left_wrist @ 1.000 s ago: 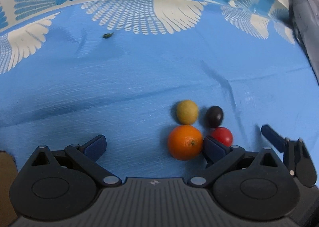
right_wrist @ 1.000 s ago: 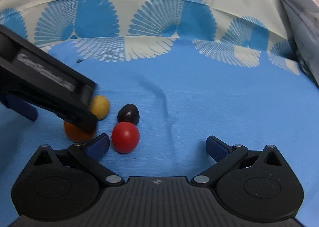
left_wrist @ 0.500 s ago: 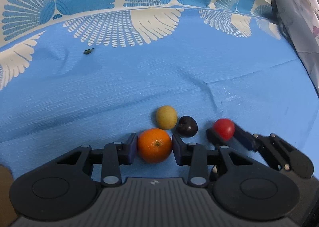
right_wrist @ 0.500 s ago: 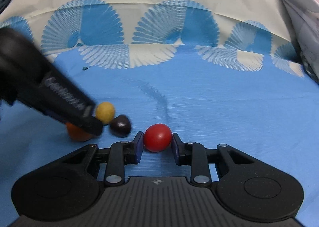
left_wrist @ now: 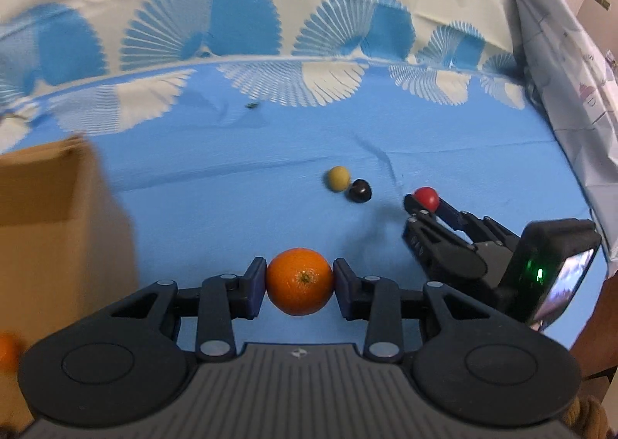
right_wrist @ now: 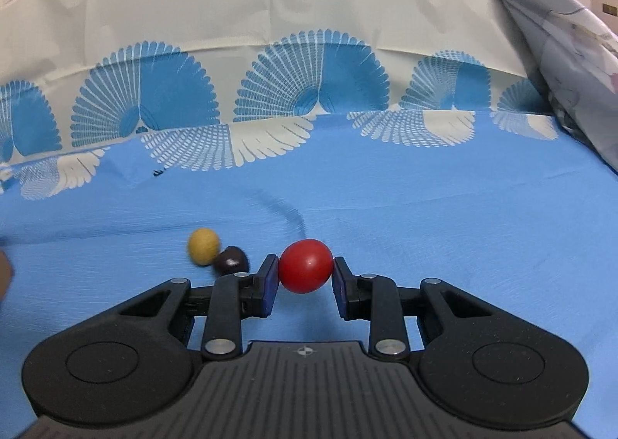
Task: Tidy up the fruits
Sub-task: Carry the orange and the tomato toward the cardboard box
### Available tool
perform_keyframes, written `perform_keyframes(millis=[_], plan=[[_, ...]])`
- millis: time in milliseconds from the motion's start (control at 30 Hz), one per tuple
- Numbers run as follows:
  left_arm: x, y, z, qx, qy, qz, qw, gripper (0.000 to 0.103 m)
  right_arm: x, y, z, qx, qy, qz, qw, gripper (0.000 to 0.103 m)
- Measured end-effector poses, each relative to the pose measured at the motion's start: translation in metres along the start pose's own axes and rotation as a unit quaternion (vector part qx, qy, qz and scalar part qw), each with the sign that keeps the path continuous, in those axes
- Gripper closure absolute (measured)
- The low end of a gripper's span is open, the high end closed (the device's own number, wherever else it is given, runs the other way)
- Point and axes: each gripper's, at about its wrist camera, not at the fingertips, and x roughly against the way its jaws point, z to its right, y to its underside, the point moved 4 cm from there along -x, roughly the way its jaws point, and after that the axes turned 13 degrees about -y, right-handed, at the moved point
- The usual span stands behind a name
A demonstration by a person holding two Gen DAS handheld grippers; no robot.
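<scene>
My left gripper (left_wrist: 299, 280) is shut on an orange (left_wrist: 299, 281) and holds it above the blue cloth. My right gripper (right_wrist: 305, 273) is shut on a red fruit (right_wrist: 306, 265); it also shows in the left wrist view (left_wrist: 425, 203) at the right with the red fruit (left_wrist: 426, 196) at its tips. A small yellow fruit (left_wrist: 339, 178) and a dark purple fruit (left_wrist: 360, 190) lie touching on the cloth, also seen in the right wrist view as the yellow fruit (right_wrist: 203, 244) and the dark fruit (right_wrist: 231, 259), left of my right gripper.
A brown cardboard box (left_wrist: 50, 215) stands at the left in the left wrist view, with another orange (left_wrist: 7, 352) at the lower left edge. A grey patterned fabric (left_wrist: 560, 64) rises at the right. A small dark speck (left_wrist: 252, 105) lies farther back.
Both grippers have lifted and pulled back with their fruits. The left one rose and moved left, bringing the cardboard box into view. The yellow and dark fruits stay on the cloth.
</scene>
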Motion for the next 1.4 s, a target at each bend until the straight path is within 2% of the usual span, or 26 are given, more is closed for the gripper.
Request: perform_keyframes(millis=[100,233,433,600,733,867,1100,1400], plan=[[0.037,0.017,-0.023,0.012,-0.009,0.008,0.9999,0.062,0.037,-0.006,-0.017,0.022,-0.005,0.012,1.0,0.072],[0.079,0.04,-0.054,0.024,-0.031,0.017,0.9991,0.062,0.106,-0.009,-0.053,0.049,-0.034,0.024,0.998,0.072],[0.14,0.082,-0.109,0.042,-0.06,0.025,0.997,0.062,0.195,-0.007,-0.128,0.069,-0.128,0.024,0.989,0.072],[0.182,0.119,-0.147,0.058,-0.079,0.038,0.9944,0.062,0.247,0.002,-0.192,0.067,-0.203,0.006,0.977,0.072],[0.211,0.156,-0.172,0.072,-0.081,0.044,0.9931,0.062,0.282,0.011,-0.241,0.064,-0.251,-0.013,0.966,0.072],[0.232,0.188,-0.191,0.084,-0.077,0.043,0.9926,0.062,0.312,0.017,-0.28,0.086,-0.273,-0.015,0.958,0.072],[0.256,0.229,-0.224,0.111,-0.085,0.05,0.989,0.062,0.348,0.03,-0.317,0.119,-0.286,-0.021,0.951,0.072],[0.267,0.238,-0.243,0.141,-0.081,0.06,0.9848,0.062,0.358,0.033,-0.33,0.138,-0.285,-0.025,0.948,0.072]])
